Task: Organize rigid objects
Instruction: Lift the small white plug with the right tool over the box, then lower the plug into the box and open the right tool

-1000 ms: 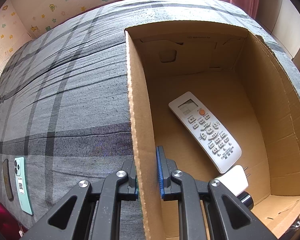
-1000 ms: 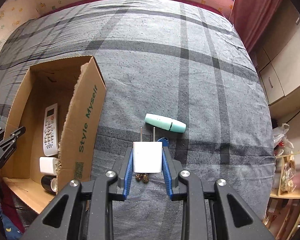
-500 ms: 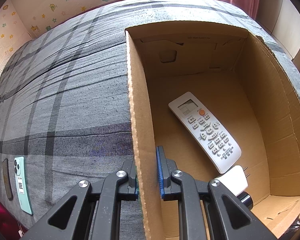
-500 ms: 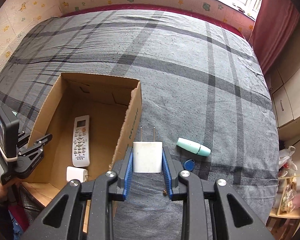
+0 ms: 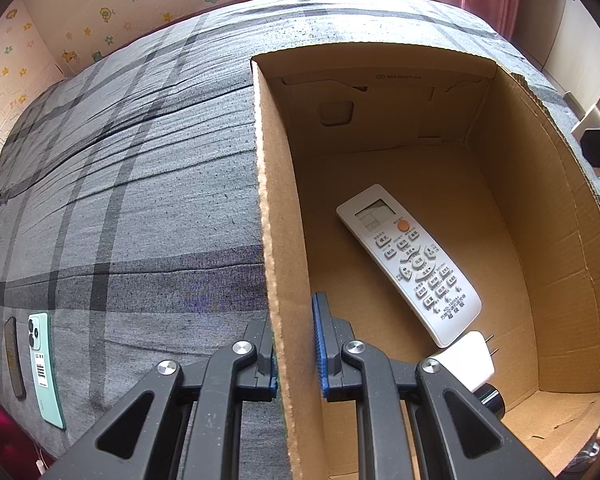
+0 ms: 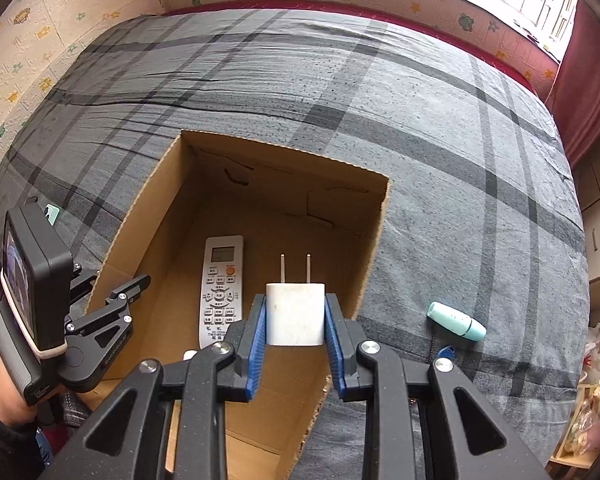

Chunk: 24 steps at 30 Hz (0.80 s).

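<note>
The right tongs (image 6: 295, 320) are clamped on a white charger (image 6: 295, 314), prongs pointing forward, held above the open cardboard box (image 6: 374, 240) on the bed (image 6: 460, 128). The left tongs (image 5: 294, 350) are closed onto the box's left wall (image 5: 278, 240), one finger on either side. Inside the box a white remote (image 5: 410, 260) is lying flat, with a second white charger (image 5: 466, 354) just beside its near end. A mint tube (image 6: 456, 321) is left on the bedspread right of the box, and a green phone (image 5: 46, 364) on the left.
</note>
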Available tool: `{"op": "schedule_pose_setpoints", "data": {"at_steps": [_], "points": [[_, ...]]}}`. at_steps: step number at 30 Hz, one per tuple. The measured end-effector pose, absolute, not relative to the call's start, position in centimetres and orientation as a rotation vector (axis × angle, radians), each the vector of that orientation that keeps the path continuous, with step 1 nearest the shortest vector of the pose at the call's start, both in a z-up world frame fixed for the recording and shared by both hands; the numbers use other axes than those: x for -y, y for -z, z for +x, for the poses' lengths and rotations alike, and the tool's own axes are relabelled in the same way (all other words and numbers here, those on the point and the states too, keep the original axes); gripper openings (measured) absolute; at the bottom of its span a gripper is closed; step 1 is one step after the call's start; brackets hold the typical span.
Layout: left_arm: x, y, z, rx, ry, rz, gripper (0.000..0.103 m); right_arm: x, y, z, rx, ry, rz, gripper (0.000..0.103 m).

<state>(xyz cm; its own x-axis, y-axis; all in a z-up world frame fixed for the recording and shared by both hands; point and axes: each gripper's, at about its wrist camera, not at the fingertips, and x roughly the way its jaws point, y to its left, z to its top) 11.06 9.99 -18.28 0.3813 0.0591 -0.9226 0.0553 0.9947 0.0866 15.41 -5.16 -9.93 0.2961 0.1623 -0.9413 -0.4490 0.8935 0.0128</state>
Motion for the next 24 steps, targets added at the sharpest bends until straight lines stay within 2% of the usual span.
{"op": "schedule_pose_setpoints", "data": {"at_steps": [24], "points": [[-10.0,18.2,11.0,-1.181,-0.001,0.107,0.015,-0.3,20.3,17.7,-1.384,-0.387,-0.363,0.028]]}}
